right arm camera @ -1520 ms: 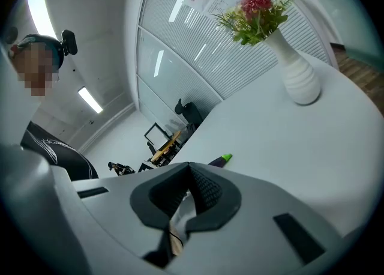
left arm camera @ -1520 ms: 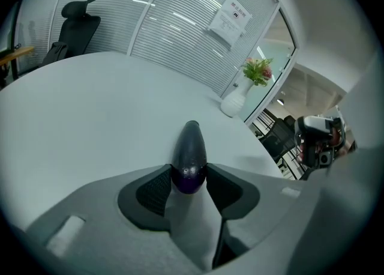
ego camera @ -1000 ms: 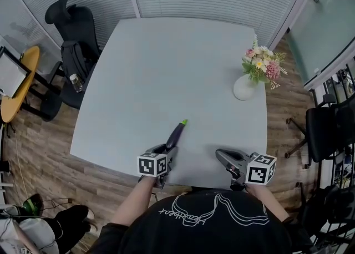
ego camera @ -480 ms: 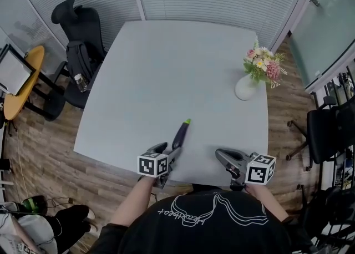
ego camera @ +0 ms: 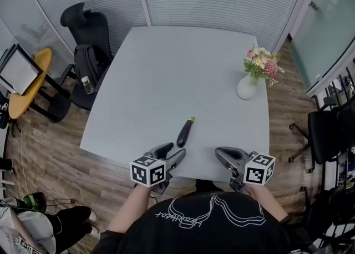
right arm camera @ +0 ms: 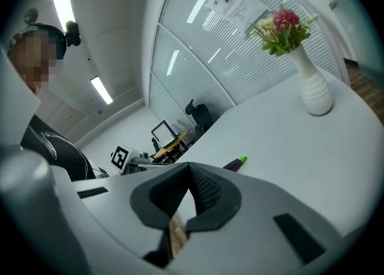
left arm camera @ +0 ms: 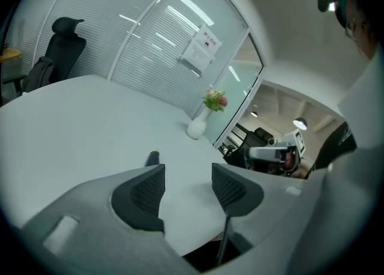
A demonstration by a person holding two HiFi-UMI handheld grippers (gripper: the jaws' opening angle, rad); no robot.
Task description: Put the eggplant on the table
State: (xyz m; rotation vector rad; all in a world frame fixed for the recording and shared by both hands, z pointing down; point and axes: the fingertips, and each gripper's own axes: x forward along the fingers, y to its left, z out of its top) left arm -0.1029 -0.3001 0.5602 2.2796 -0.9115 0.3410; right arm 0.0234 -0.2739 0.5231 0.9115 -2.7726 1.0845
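A dark purple eggplant (ego camera: 184, 132) with a green stem lies on the pale grey table (ego camera: 166, 70) near its front edge. My left gripper (ego camera: 171, 153) hovers just behind it, open, with nothing between its jaws. In the left gripper view the eggplant (left arm camera: 153, 158) peeks out past the left pad, beyond the open left gripper (left arm camera: 187, 175). My right gripper (ego camera: 222, 154) is at the front edge to the right, shut and empty. In the right gripper view the eggplant (right arm camera: 235, 163) shows just above the shut right gripper (right arm camera: 191, 178).
A white vase of flowers (ego camera: 247, 86) stands at the table's right side. A black office chair (ego camera: 89, 36) and a small yellow table (ego camera: 25, 81) are to the left, and another dark chair (ego camera: 327, 131) is to the right.
My left gripper has let go of the eggplant, opened wide, and drawn back and upward. The eggplant stays lying on the table. The right gripper has barely shifted.
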